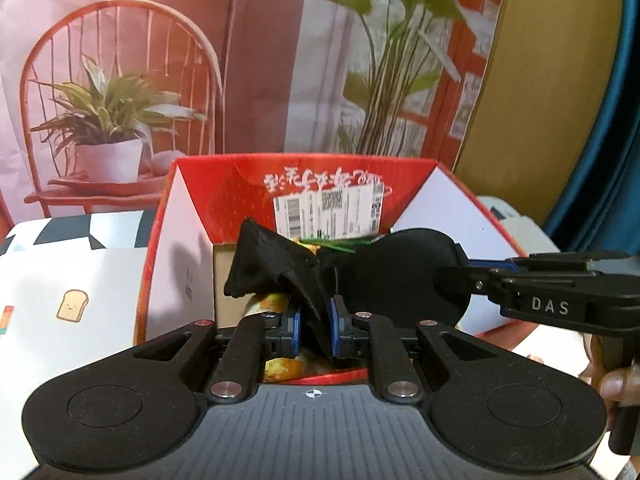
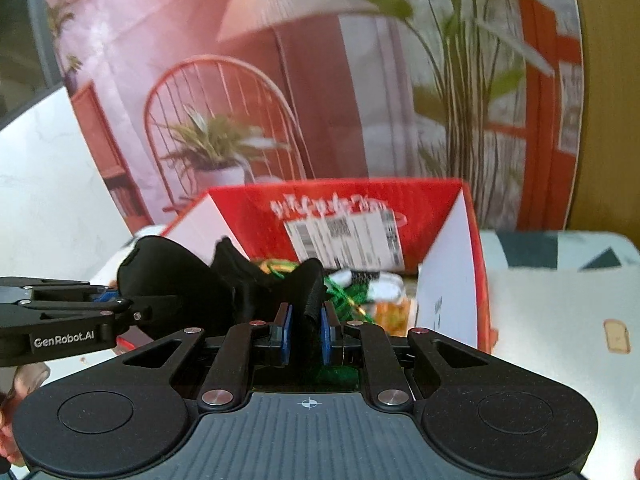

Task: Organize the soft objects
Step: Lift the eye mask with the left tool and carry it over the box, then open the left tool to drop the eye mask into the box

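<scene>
A black soft eye mask (image 1: 400,276) hangs stretched between both grippers, over the open red cardboard box (image 1: 240,188). My left gripper (image 1: 314,320) is shut on a crumpled end of the mask. From the right my right gripper (image 1: 460,274) pinches the mask's round lobe. In the right wrist view the right gripper (image 2: 306,328) is shut on a black fold of the mask (image 2: 172,280), and the left gripper (image 2: 132,306) grips it from the left. The box (image 2: 248,208) holds green, yellow and white soft items (image 2: 352,292).
The box stands on a table with a white cloth (image 1: 80,280) printed with toast shapes and dark triangles. Behind it hangs a backdrop picture (image 1: 120,80) of a red chair and plants. A hand (image 1: 612,384) holds the right gripper's handle. A blue curtain (image 1: 600,140) is at the far right.
</scene>
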Demonstrator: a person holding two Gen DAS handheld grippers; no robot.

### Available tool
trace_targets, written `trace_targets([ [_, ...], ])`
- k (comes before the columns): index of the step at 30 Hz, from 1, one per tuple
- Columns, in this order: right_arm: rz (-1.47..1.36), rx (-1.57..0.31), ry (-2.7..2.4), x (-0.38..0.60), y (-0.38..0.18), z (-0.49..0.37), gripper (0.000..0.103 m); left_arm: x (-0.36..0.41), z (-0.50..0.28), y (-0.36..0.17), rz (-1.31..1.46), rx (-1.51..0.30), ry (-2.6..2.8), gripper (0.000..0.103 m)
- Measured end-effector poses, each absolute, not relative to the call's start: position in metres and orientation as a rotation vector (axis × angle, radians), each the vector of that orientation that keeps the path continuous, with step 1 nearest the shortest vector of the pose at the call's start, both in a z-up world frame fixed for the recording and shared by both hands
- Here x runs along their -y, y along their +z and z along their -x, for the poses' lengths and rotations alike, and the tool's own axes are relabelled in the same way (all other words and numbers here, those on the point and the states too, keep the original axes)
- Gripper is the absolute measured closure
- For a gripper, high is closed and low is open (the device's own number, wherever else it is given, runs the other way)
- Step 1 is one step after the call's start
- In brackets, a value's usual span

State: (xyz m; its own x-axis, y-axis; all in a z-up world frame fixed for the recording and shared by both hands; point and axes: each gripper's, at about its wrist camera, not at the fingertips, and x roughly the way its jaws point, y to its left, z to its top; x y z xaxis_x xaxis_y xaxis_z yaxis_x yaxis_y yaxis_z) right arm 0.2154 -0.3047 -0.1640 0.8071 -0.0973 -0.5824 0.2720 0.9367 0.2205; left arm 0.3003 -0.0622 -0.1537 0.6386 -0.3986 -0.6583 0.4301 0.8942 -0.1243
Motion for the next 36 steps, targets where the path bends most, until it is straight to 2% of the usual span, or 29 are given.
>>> trace_targets([
  [14, -0.350, -0.661, -0.248, 0.319, -0.185, -0.217, 0.089, 0.073, -0.309, -0.165, -0.072, -0.791, -0.469, 0.088],
  [17, -0.320, -0.657, -0.253, 0.316, -0.183, -0.216, 0.087, 0.070, -0.308, -0.162, -0.073, -0.783, -0.468, 0.085],
  [19, -0.274, -0.651, -0.262, 0.312, -0.179, -0.215, 0.085, 0.070, -0.306, -0.159, -0.085, -0.773, -0.458, 0.071],
  [21, -0.229, -0.643, -0.275, 0.308, -0.176, -0.214, 0.083, 0.067, -0.303, -0.153, -0.108, -0.746, -0.441, 0.050],
  [23, -0.207, -0.631, -0.289, 0.306, -0.172, -0.212, 0.080, 0.063, -0.298, -0.146, -0.116, -0.709, -0.440, 0.044],
  [25, -0.183, -0.611, -0.304, 0.304, -0.168, -0.210, 0.078, 0.059, -0.295, -0.139, -0.119, -0.686, -0.429, 0.033],
  [27, -0.161, -0.589, -0.315, 0.302, -0.163, -0.207, 0.071, 0.053, -0.290, -0.132, -0.112, -0.652, -0.411, 0.025],
  [30, -0.137, -0.556, -0.324, 0.298, -0.156, -0.200, 0.050, 0.043, -0.282, -0.122, -0.088, -0.612, -0.393, 0.017],
  [34, -0.109, -0.510, -0.315, 0.288, -0.148, -0.188, 0.031, 0.033, -0.266, -0.114, -0.073, -0.581, -0.394, 0.014],
  [36, -0.098, -0.491, -0.312, 0.280, -0.147, -0.181, 0.019, 0.028, -0.254, -0.112, -0.074, -0.567, -0.397, 0.011],
])
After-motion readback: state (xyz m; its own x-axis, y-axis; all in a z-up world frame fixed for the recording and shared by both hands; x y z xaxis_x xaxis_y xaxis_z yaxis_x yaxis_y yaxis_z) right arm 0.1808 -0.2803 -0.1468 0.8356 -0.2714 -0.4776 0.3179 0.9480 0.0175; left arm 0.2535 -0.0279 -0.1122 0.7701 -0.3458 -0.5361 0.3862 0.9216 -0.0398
